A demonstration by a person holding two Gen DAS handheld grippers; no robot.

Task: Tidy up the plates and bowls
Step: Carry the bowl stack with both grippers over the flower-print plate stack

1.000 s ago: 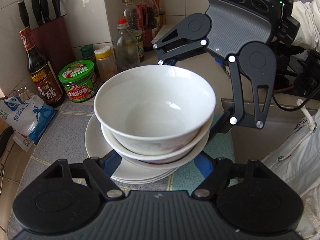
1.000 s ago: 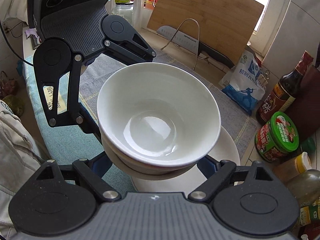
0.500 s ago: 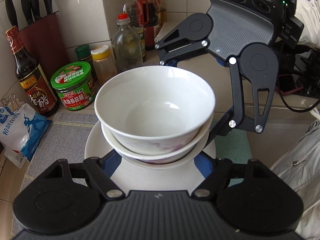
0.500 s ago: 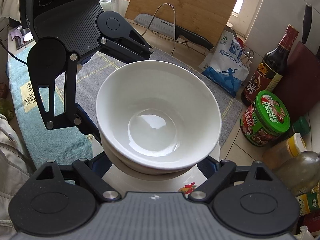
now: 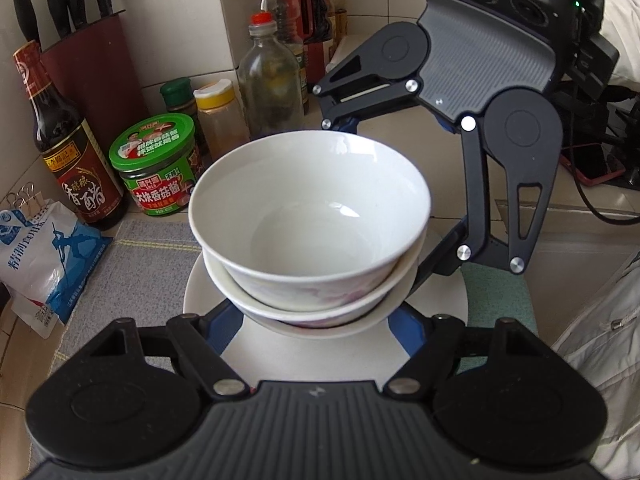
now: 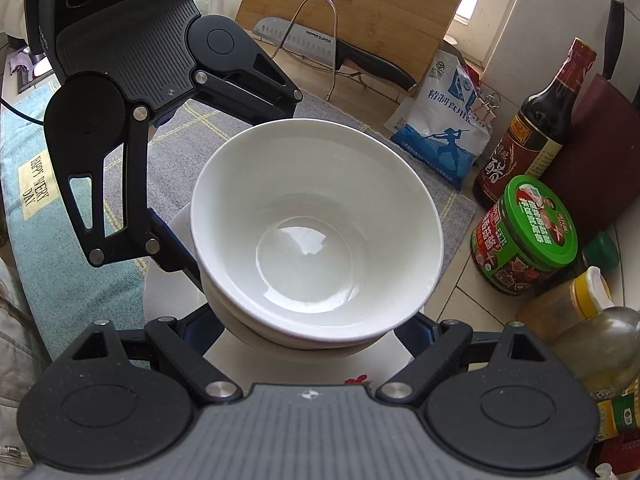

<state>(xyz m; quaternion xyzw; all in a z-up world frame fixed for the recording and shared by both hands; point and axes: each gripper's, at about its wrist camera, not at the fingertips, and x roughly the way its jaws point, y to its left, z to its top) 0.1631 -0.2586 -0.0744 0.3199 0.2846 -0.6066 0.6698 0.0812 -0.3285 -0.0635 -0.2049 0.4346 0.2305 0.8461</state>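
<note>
Two white bowls are nested; the top bowl (image 5: 312,208) also shows in the right wrist view (image 6: 316,232). They rest on a white plate (image 5: 320,352), which has a red flower mark near its rim (image 6: 356,380). My left gripper (image 5: 316,320) and my right gripper (image 6: 308,328) face each other across the stack, each with its fingers spread wide around the lower bowl (image 5: 320,308). The fingertips are hidden under the bowls. From these views I cannot tell whether the stack rests on the mat or is held up.
Close behind the stack stand a green-lidded jar (image 5: 158,164), a dark vinegar bottle (image 5: 76,160), a spice jar (image 5: 220,116), oil bottles (image 5: 272,76) and a knife block (image 5: 92,72). A salt bag (image 6: 444,124), cleaver and cutting board (image 6: 360,12) lie beyond the grey mat (image 6: 224,128).
Both grippers and the bowl-and-plate stack have shifted towards the jars and bottles by the wall. The stack of plates seen beneath the bowls a second ago has given way to a single plate.
</note>
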